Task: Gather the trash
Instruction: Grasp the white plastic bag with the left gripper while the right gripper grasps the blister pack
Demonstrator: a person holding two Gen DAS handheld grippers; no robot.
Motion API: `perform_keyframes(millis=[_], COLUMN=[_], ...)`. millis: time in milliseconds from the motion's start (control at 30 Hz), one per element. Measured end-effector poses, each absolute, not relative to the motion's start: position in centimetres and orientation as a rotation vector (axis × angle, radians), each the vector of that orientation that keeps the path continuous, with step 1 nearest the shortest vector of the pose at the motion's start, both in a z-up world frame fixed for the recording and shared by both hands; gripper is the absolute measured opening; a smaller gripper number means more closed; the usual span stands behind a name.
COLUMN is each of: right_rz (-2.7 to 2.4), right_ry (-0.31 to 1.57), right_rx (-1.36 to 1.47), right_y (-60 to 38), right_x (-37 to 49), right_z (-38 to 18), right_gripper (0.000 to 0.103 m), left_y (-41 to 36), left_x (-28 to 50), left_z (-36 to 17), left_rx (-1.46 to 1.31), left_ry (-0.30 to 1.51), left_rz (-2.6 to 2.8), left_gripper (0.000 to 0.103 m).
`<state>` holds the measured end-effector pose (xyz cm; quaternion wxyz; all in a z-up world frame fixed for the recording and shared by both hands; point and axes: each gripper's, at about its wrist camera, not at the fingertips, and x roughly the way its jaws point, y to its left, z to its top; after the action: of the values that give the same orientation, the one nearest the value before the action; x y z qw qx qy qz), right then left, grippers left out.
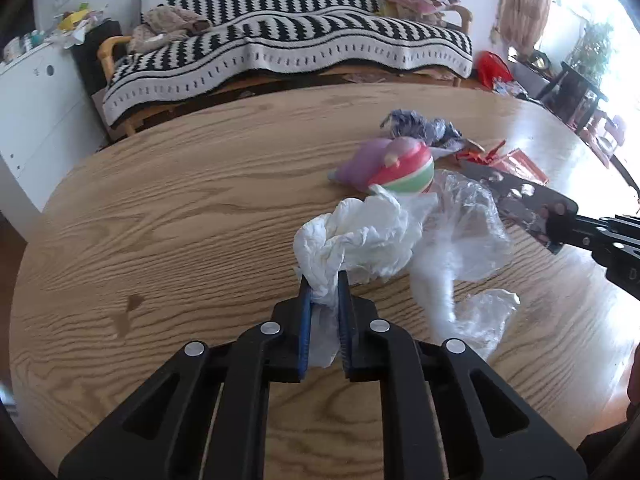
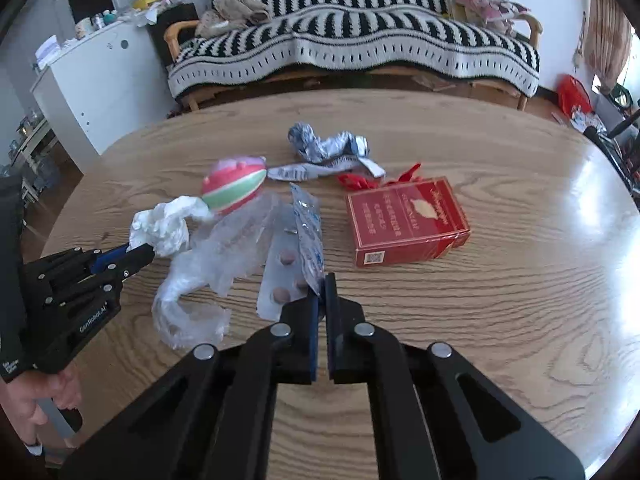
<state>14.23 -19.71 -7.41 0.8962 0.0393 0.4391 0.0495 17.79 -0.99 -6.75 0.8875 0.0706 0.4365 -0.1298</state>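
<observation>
My left gripper (image 1: pixel 323 285) is shut on a crumpled white tissue (image 1: pixel 360 236), held just above the wooden table (image 1: pixel 180 216); both also show in the right wrist view, gripper (image 2: pixel 140 252) and tissue (image 2: pixel 164 224). My right gripper (image 2: pixel 322 284) is shut on a silver pill blister pack (image 2: pixel 296 248), which hangs from its fingertips; the pack also shows in the left wrist view (image 1: pixel 516 196). A clear plastic bag (image 2: pixel 208 272) lies between the two grippers, seen in the left wrist view (image 1: pixel 460 240) too.
On the table lie a pink, green and purple toy (image 2: pixel 236 184), a crumpled silver-blue wrapper (image 2: pixel 328 148), a red ribbon scrap (image 2: pixel 360 180) and a red box (image 2: pixel 404 220). A sofa with a striped blanket (image 2: pixel 352 44) stands behind the table.
</observation>
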Motion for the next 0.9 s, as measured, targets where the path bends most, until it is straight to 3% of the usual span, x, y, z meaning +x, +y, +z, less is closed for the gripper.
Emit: perform_keyframes(millis=[467,900], right_rz=[0.068,-0.162], right_ry=[0.809,0.794], right_rx=[0.112,0.214], right_y=[-25.4,-41.9], right_x=[7.4,-2.9], right_z=[-2.7,-1.2], right_gripper=[0.004,0.004], left_y=[-2.1,-16.6], left_x=[12.1,8.0], left_z=[-1.5,-0.8], left_rx=[0.072,0.163], left_ry=[0.859,0.839], left_rz=[-0.268,-0.501], left_gripper=[0.011,0.011])
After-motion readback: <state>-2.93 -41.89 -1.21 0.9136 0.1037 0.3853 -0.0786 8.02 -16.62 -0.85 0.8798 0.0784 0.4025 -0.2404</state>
